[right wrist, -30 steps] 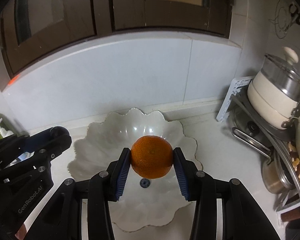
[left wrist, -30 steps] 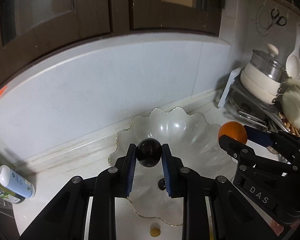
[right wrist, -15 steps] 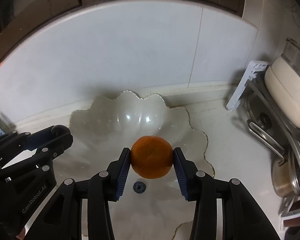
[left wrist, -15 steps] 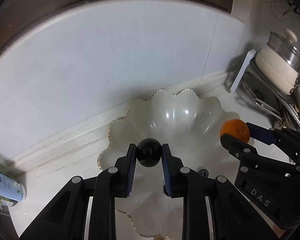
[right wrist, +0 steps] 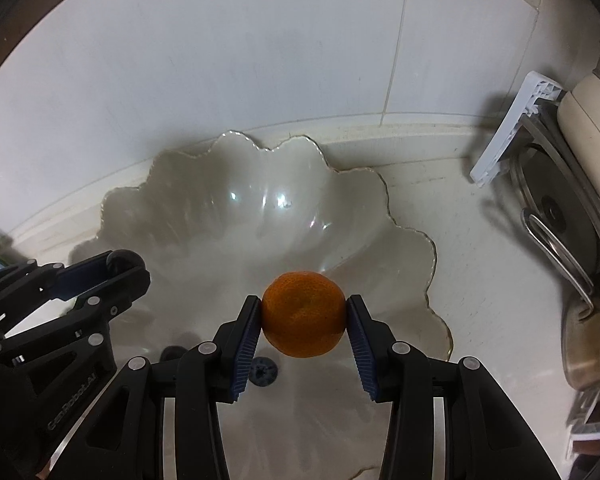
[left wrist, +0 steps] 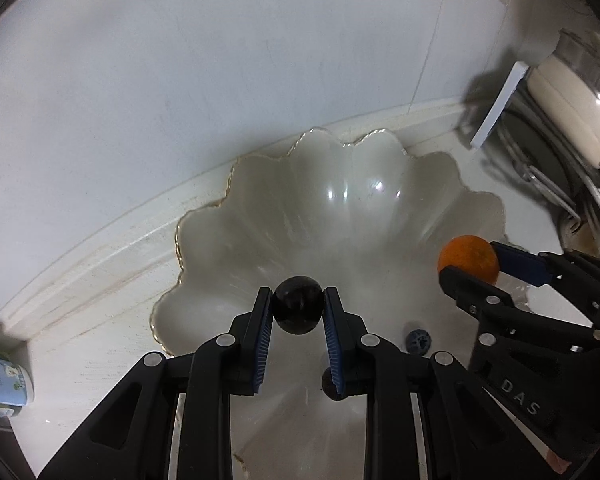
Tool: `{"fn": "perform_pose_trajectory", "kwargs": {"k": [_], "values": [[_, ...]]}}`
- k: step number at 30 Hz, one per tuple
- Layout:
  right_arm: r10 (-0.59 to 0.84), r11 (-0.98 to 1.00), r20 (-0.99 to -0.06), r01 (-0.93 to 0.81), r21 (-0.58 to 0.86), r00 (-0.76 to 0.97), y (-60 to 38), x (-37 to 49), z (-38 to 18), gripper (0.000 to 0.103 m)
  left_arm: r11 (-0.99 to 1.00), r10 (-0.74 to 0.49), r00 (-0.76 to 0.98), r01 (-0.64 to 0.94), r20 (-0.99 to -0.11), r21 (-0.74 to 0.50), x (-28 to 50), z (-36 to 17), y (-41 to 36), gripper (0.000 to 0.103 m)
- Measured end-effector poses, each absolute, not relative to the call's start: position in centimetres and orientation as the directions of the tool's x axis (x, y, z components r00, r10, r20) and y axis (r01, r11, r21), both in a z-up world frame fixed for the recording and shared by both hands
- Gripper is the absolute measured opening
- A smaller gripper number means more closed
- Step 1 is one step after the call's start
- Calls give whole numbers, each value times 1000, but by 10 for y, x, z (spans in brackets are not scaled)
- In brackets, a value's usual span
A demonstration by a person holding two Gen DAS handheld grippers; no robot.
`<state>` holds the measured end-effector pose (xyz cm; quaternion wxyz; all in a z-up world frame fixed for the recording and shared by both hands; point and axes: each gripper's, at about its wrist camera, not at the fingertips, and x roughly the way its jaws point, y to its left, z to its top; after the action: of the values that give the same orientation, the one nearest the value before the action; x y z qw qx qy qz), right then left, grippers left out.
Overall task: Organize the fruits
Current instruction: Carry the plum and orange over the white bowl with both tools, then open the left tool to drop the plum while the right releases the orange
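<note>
My left gripper (left wrist: 298,308) is shut on a dark round grape (left wrist: 299,305) and hangs over the near left part of a white scalloped bowl (left wrist: 340,168). My right gripper (right wrist: 303,316) is shut on an orange mandarin (right wrist: 303,314) above the same bowl (right wrist: 228,168). A blueberry (left wrist: 418,341) lies on the bowl's bottom, and a second dark fruit (left wrist: 329,384) shows partly behind my left finger. In the left wrist view the right gripper (left wrist: 470,260) with the mandarin (left wrist: 468,258) is at the right; in the right wrist view the left gripper (right wrist: 120,266) is at the left, and the blueberry (right wrist: 264,371) shows below the mandarin.
A white tiled wall (right wrist: 260,60) rises just behind the bowl. A dish rack with pots and pans (right wrist: 572,208) crowds the right side of the counter. A small white bottle (left wrist: 2,376) stands at the far left.
Both grippers have come down toward the bowl and tilted more steeply, each keeping its fruit. The bowl looks larger and the cupboards have left the top of both views.
</note>
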<state>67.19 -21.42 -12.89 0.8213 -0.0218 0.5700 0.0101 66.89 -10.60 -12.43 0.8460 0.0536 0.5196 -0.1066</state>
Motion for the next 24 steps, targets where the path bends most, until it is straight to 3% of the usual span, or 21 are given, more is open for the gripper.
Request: {"fn": "perform_pose_trajectory", "kwargs": {"k": [10,17,24], "values": [[-22,998,-947,-41,-37,321,-216,676,-139,45,968,-120,402,250,-908,-17,673,-135,-110,26],[-36,998,-939,-34,-51,341,-216,673,-132,52,969,-110,417,248,-902,-3,672,-132,-111,44],[-66,996,-920,-25,-82,386,-219,665,-117,52,974,-105,446,226,-889,-2,664,-118,-106,44]]}}
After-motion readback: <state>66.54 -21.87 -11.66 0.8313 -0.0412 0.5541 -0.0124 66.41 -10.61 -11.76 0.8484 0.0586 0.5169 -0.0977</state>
